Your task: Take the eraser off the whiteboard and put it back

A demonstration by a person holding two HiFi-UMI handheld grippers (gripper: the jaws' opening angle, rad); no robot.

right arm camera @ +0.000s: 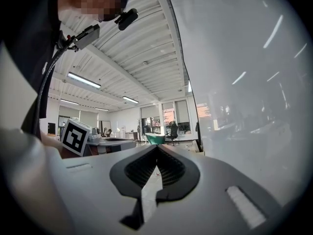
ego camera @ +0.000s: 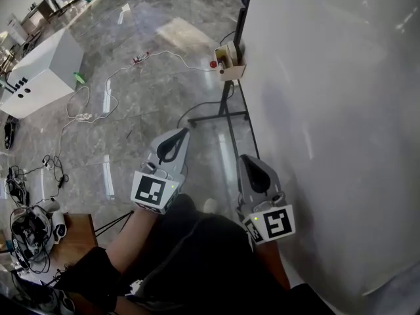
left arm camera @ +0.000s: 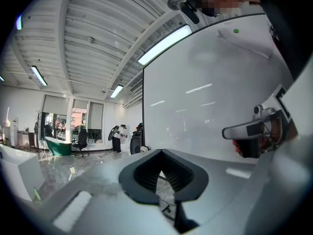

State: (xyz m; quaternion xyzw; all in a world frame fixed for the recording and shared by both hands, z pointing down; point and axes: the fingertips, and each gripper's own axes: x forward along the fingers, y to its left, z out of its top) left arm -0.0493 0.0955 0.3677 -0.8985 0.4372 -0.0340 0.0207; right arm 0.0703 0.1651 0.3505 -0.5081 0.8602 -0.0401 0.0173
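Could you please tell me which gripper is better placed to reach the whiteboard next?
Probably the right: the right gripper sits beside the whiteboard, while the left gripper is farther out over the floor. Both are shut and empty.

The left hand-held gripper (ego camera: pixel 178 134) points level, jaws together on nothing. The right hand-held gripper (ego camera: pixel 248 157), beside it, seems likewise closed.

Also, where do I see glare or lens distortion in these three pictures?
Head view: the polished floor shows a bright light patch. Left gripper view: strong fisheye, black corners, lamp streaks reflected on the whiteboard. Right gripper view: same fisheye, the whiteboard faintly mirrors the room.
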